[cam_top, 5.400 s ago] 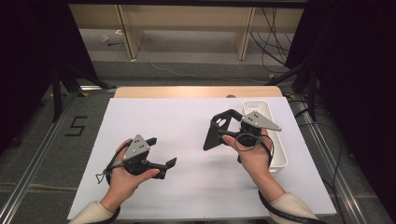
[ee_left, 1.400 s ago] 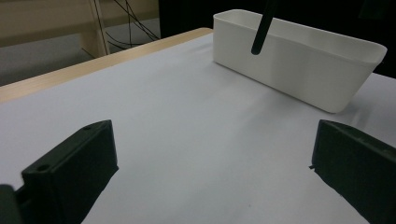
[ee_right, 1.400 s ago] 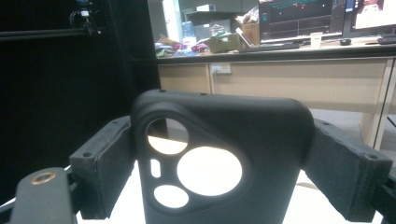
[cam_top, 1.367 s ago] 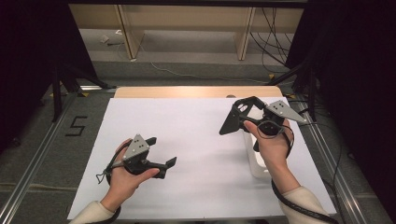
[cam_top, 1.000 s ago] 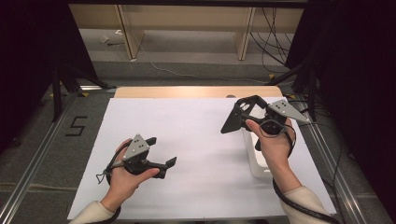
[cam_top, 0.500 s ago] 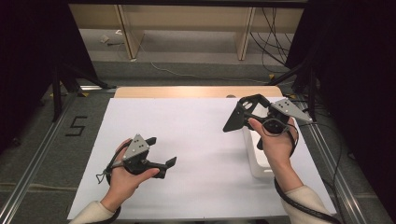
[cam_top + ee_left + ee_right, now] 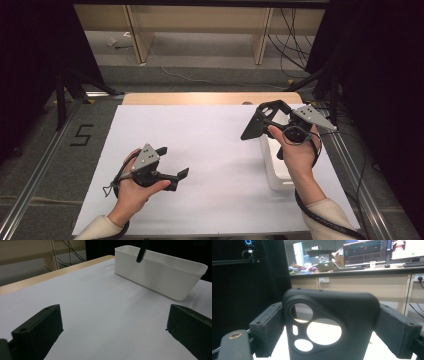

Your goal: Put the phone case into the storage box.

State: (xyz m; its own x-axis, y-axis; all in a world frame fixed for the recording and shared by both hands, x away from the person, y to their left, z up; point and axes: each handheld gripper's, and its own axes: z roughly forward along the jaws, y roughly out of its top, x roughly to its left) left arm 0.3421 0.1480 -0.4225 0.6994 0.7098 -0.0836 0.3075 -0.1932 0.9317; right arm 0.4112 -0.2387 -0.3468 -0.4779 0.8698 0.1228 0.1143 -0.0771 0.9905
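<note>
Item one: black phone case point(image 7: 329, 325), clamped between the jaws of my right gripper point(image 7: 272, 117). In the right gripper view it sits centre frame with its camera cut-outs facing me, pads pressed on both long sides; its lower end is cut off by the bottom edge. In the high view the case point(image 7: 264, 119) is held up in the air at upper right of centre, over the far end of the white bin point(image 7: 276, 167).

Item two: white bin. In the high view my right hand point(image 7: 297, 150) and forearm cover most of it; only its left wall and near end show, right of centre. In the left gripper view the whole side wall point(image 7: 160, 275) shows at upper right, and a dark tip hangs over its rim at the top edge; I cannot tell what part that is.

Item three: my left gripper point(image 7: 172, 175), low at lower left of centre in the high view, jaws wide apart with nothing between them, just the white sheet point(image 7: 210, 150) of the table.

Hard to read: the inside of the bin is hidden in every view.

Changes: five seconds back the right gripper and case stood nearer frame centre, beside the bin, which lay mostly uncovered. Since then both have shifted to the right, above the bin. Over the last second neither hand has moved, and the left has kept its place throughout.
</note>
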